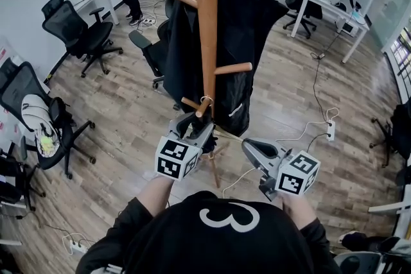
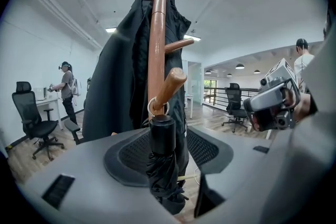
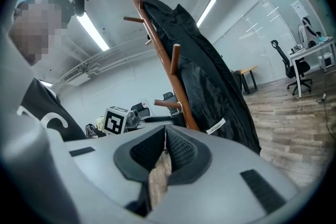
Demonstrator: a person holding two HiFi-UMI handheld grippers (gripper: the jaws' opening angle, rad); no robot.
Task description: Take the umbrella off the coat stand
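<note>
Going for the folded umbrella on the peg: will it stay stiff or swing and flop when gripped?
Probably swings: the umbrella hangs free from a ring on the peg. Its handle looks rigid and smooth, maybe slippery; the folded fabric below looks soft and may squash. Likely light, being compact.

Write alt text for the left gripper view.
A folded black umbrella hangs by a metal ring from a low peg of a wooden coat stand, between the open jaws of the left gripper, which do not touch it. A black coat drapes the stand; the right gripper shows at the right edge.
</note>
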